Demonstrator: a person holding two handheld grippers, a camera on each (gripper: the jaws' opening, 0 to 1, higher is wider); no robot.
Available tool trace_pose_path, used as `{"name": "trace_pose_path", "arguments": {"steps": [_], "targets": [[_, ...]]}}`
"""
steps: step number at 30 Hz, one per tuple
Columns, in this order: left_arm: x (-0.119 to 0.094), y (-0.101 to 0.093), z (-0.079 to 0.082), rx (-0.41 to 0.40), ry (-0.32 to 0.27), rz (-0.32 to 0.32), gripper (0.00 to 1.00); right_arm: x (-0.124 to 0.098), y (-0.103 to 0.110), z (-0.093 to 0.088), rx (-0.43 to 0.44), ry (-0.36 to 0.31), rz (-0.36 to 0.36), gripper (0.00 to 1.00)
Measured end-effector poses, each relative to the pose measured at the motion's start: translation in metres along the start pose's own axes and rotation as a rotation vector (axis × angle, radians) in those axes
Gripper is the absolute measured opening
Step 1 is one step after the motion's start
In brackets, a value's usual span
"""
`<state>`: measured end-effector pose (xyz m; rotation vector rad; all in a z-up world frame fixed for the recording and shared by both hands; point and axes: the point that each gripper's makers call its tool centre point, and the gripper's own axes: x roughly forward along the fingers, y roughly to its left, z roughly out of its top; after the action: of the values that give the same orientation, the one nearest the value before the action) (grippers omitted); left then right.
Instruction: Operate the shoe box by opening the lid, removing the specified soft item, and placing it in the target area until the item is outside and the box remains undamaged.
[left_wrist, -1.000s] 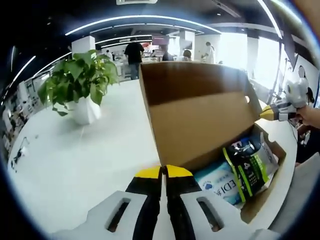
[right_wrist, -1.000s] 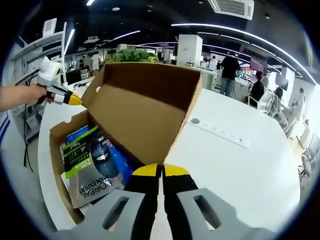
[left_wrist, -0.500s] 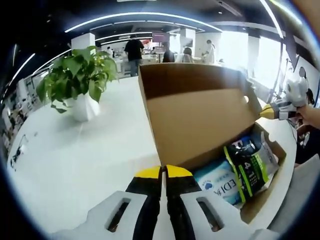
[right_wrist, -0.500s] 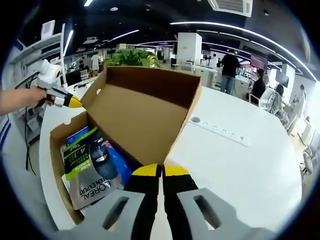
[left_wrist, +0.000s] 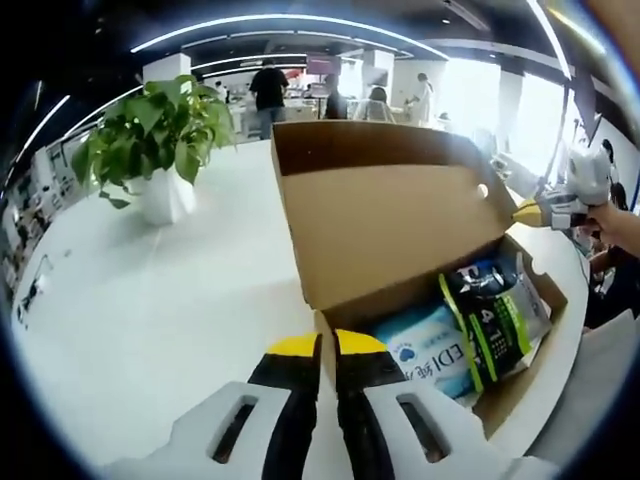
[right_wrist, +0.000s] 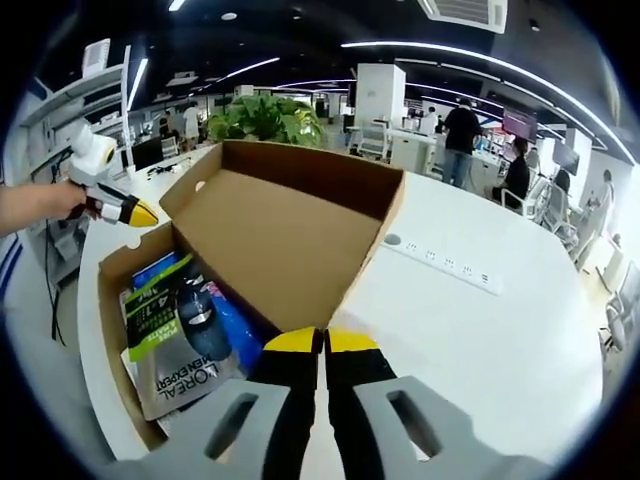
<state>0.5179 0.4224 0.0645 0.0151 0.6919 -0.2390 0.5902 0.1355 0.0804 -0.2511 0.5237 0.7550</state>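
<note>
An open-plan office with strip lights surrounds a white table (right_wrist: 480, 330). In the left gripper view, the left tongs (left_wrist: 328, 346) are pressed together on nothing, at the near corner of the shoe box (left_wrist: 530, 375). The right tongs (right_wrist: 320, 342) are likewise closed and empty. The lid (right_wrist: 285, 235) stands raised; soft packets (left_wrist: 470, 335) lie inside. Farther back stands a potted plant (left_wrist: 155, 135).

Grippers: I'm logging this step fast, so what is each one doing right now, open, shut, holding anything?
Left gripper: jaws shut, nothing between them, at the near edge of the open shoe box.
Right gripper: jaws shut, holding nothing.
</note>
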Motion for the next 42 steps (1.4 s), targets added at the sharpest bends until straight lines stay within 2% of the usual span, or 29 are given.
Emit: {"name": "trace_pose_path", "arguments": {"steps": [21,31,42], "targets": [[-0.026,-0.018,-0.035,-0.026,0.07,0.007,0.1,0.006,-0.004,0.001,-0.001,0.015,0.01,0.0],[-0.044,-0.024,-0.05,-0.055,0.096,0.005,0.1,0.009,-0.006,0.001,0.002,0.02,0.01,0.01],[-0.051,-0.038,-0.066,-0.071,0.132,-0.004,0.1,0.012,-0.009,0.0,0.003,0.027,0.014,0.01]]}}
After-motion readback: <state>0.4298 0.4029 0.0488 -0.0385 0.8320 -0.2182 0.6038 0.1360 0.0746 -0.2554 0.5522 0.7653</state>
